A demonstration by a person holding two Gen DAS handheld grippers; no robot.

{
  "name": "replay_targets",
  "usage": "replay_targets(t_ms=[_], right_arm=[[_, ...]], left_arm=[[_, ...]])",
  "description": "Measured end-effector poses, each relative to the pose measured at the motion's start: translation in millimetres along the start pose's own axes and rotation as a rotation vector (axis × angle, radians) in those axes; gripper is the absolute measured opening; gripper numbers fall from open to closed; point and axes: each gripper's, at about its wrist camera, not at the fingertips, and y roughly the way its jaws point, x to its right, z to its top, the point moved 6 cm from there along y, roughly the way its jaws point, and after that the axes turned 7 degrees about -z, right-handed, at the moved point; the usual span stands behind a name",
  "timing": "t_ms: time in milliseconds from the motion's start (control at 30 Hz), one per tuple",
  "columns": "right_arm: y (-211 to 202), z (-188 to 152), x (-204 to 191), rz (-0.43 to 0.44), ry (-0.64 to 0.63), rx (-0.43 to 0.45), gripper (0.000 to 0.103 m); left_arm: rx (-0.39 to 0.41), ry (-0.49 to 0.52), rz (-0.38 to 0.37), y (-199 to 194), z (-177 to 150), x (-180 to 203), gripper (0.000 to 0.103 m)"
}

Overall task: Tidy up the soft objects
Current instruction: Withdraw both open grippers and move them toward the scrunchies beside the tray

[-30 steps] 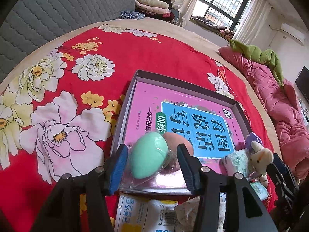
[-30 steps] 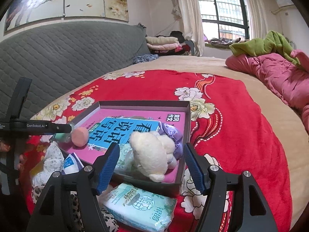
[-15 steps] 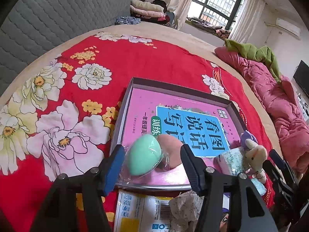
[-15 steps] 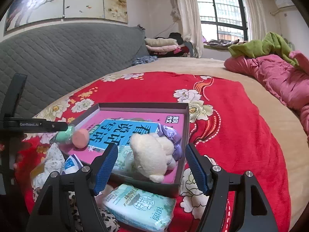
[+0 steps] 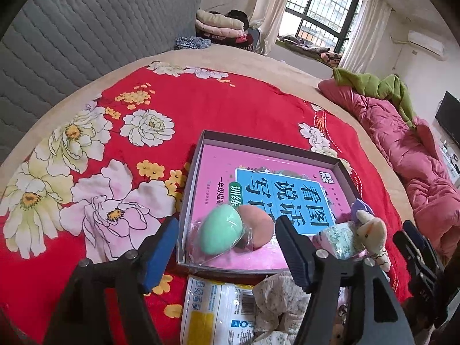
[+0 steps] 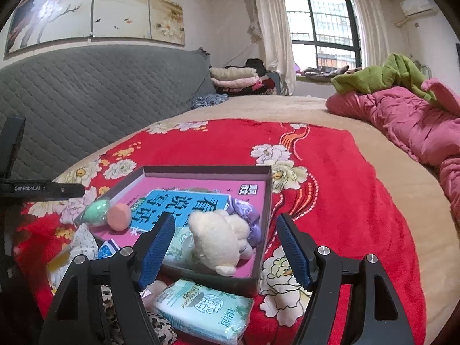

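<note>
A shallow grey box with a pink and blue book in it lies on the red flowered bedspread. In its near corner a clear bag holds a green egg sponge and a pink round sponge. My left gripper is open and empty, just short of them. A cream plush toy, a purple soft item and a tissue pack lie in the other near corner. My right gripper is open and empty around the plush.
Outside the box's near edge lie a green tissue pack, a white wipes pack, a floral cloth and a leopard-print item. A pink quilt lies at the right. A grey padded headboard stands at the left.
Both grippers have drawn back and risen a little from the box. The left jaws, which stood close around the sponge bag, have opened wider and left it lying in the box.
</note>
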Motion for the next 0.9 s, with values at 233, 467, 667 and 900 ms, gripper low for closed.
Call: replay_targets(t_ms=[233,467,667,900], right_arm=[[-20.2,4.2,2.9,-0.025,0.010,0.027,0.075],[-42.9,5.0,-4.7,-0.026,0.025,0.048,0.075],[-61.1,7.6,-24.9,-0.036,-0.015,0.069,0.075],[-77.0,6.5,-35.7,-0.045,-0.014,0.067,0.075]], left_arm=[[0.016,0.034,-0.010,-14.1,-1.6,11.5,0.070],[0.040,0.066,-0.025,-32.6,-4.5,23.5,0.070],[0.031,0.074,-0.037,-42.1,-13.2,29.1,0.070],[0.039,0.082,-0.051,-54.7,-17.0,33.2,0.070]])
